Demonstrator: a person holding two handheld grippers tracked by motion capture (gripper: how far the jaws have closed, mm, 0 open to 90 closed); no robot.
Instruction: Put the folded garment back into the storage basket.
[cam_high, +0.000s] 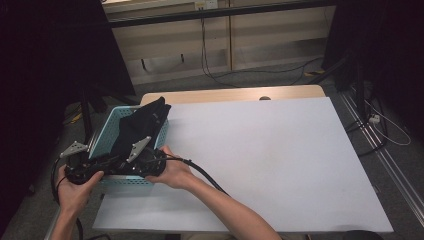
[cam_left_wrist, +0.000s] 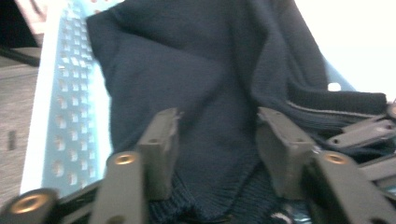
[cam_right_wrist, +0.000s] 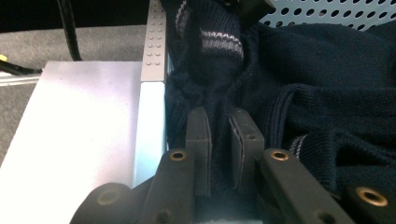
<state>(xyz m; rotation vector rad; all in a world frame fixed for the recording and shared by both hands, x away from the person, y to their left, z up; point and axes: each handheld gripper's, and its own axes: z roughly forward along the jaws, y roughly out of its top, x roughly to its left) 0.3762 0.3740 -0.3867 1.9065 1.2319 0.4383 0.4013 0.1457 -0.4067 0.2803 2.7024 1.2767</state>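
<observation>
A dark navy knitted sweater (cam_high: 142, 122) lies in a teal perforated basket (cam_high: 107, 120) at the table's left, one end draped over the far rim. Both grippers meet at the basket's near side. In the left gripper view, my left gripper (cam_left_wrist: 217, 119) stands open above the sweater (cam_left_wrist: 187, 60), its pads apart and not pressing the cloth, with the basket wall (cam_left_wrist: 70, 93) to the left. My right gripper (cam_right_wrist: 219, 114) is shut on a fold of the sweater (cam_right_wrist: 327, 70) just inside the basket rim (cam_right_wrist: 154, 46). From above, the left gripper (cam_high: 102, 162) and right gripper (cam_high: 150, 157) sit side by side.
A large white sheet (cam_high: 260, 150) covers the wooden table (cam_high: 230, 94) to the right of the basket. The right gripper's black cable (cam_high: 205, 175) trails across the sheet. Dark stands and floor cables (cam_high: 310, 70) surround the table, with a light cabinet behind.
</observation>
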